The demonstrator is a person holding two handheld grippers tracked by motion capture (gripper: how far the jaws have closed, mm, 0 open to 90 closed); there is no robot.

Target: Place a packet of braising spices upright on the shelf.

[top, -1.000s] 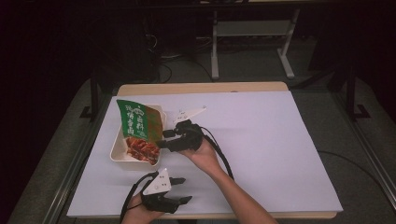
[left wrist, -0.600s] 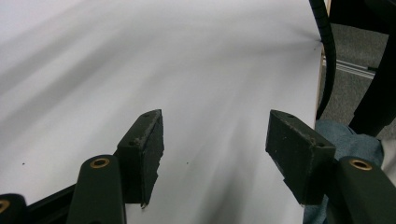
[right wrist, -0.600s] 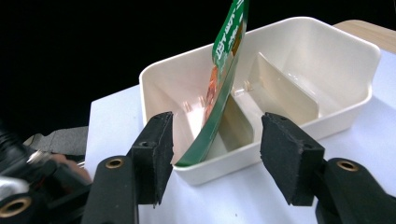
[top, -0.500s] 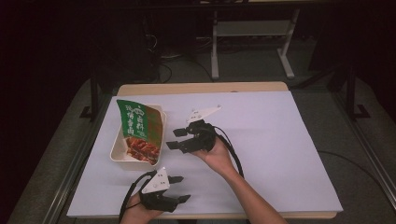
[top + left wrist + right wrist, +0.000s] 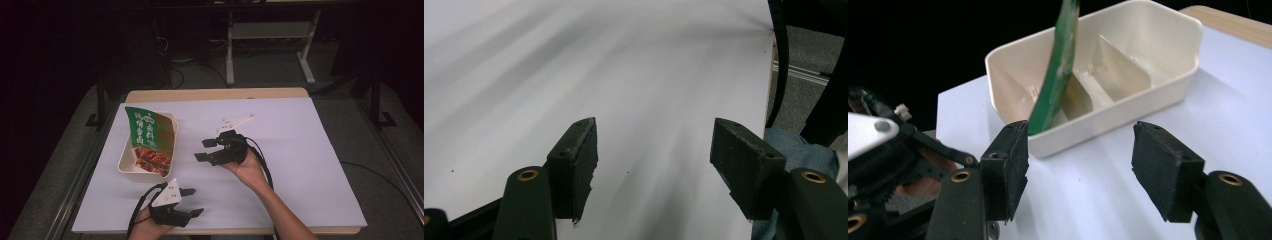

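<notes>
My right gripper has let go and backed off to frame centre, jaws apart and empty. The green packet now stands propped in the cream tray at left, so that placement looks done. My left gripper waits low, jaws apart.

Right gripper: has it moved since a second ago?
Yes. The right gripper has pulled back rightward from the tray, where it was beside the packet; its jaws now stand open over bare table.
</notes>
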